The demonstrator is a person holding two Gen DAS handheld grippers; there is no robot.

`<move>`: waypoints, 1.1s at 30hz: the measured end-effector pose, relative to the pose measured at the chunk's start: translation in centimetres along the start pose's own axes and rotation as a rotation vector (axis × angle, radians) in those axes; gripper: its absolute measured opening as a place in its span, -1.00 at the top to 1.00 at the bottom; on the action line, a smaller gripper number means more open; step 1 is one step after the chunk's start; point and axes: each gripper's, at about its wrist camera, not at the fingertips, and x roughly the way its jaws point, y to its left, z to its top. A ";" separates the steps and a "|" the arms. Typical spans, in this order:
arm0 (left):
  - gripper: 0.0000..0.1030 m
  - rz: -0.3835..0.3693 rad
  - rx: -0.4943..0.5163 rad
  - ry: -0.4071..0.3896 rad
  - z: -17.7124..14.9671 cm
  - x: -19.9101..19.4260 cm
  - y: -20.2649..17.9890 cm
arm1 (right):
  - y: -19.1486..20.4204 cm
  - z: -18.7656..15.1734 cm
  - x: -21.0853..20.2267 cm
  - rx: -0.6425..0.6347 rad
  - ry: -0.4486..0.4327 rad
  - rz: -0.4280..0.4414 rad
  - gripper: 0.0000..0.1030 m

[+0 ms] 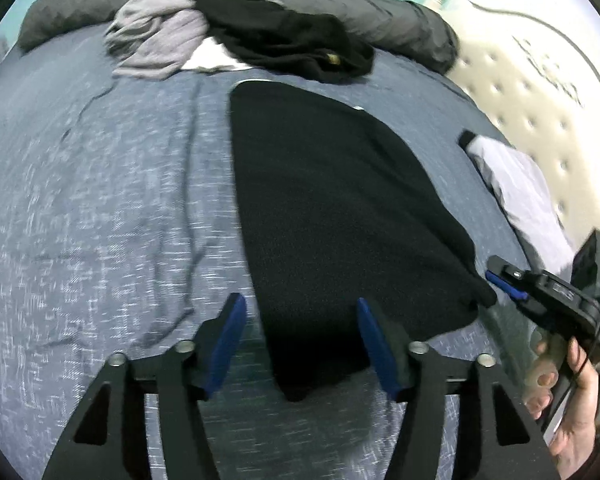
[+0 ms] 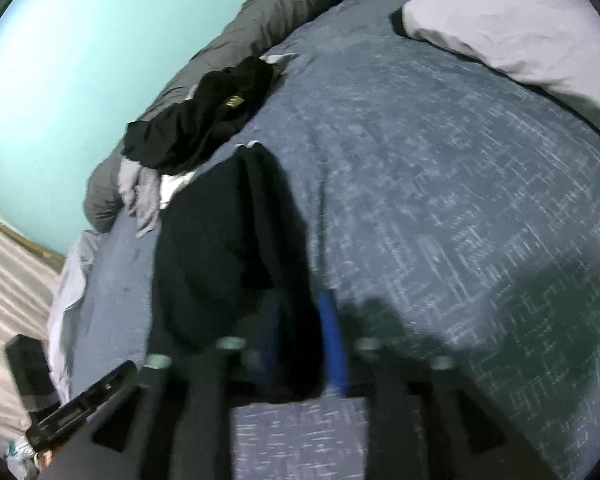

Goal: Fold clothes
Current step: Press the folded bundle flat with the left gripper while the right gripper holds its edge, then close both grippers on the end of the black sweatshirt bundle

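On the blue bedspread (image 1: 100, 200), black garment (image 1: 332, 208) lies spread flat. Left gripper (image 1: 300, 344) spread wide over its near hem; right gripper (image 2: 300, 344) clenched on its corner. Advice: lift both corners evenly, keeping the edge taut.

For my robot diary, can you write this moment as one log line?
step: folding | left gripper: open over black garment | right gripper: shut on garment corner | surface: blue bedspread

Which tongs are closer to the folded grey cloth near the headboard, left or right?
Right. The right tongs grip the black garment edge on the side where the grey cloth lies; the left tongs are open at the opposite side.
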 end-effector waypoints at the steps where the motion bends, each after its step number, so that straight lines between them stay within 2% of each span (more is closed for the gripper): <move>1: -0.30 -0.008 -0.016 0.006 0.1 0.1 0.4 | 0.2 0.2 0.1 -0.010 0.014 0.006 0.08; 3: -0.30 -0.024 -0.043 0.017 0.2 0.5 1.1 | 0.6 0.6 0.4 -0.030 0.041 0.019 0.07; 6: -0.30 -0.046 -0.066 0.039 0.3 1.3 1.3 | 1.1 1.1 1.1 -0.058 0.090 0.034 -0.09; 10: -0.31 -0.077 -0.096 0.067 0.3 2.5 1.4 | 1.0 1.6 3.4 -0.077 0.204 0.031 -0.11; 14: -0.32 -0.105 -0.136 0.085 0.3 3.4 1.4 | 0.7 2.0 4.7 -0.090 0.270 0.039 -0.15; 17: -0.50 -0.100 -0.153 0.100 0.2 4.0 1.3 | 0.6 2.2 5.0 -0.096 0.303 0.053 -0.15; 22: -0.50 -0.159 -0.213 0.116 -0.1 4.8 1.4 | 0.6 2.3 5.0 -0.099 0.345 0.078 -0.14; 26: -0.50 -0.148 -0.198 0.107 -0.4 4.7 0.6 | 1.2 2.1 5.4 -0.128 0.368 0.082 -0.12; 33: -0.50 -0.179 -0.198 0.104 -0.2 5.8 0.8 | 0.6 2.3 6.8 -0.079 0.388 0.081 -0.16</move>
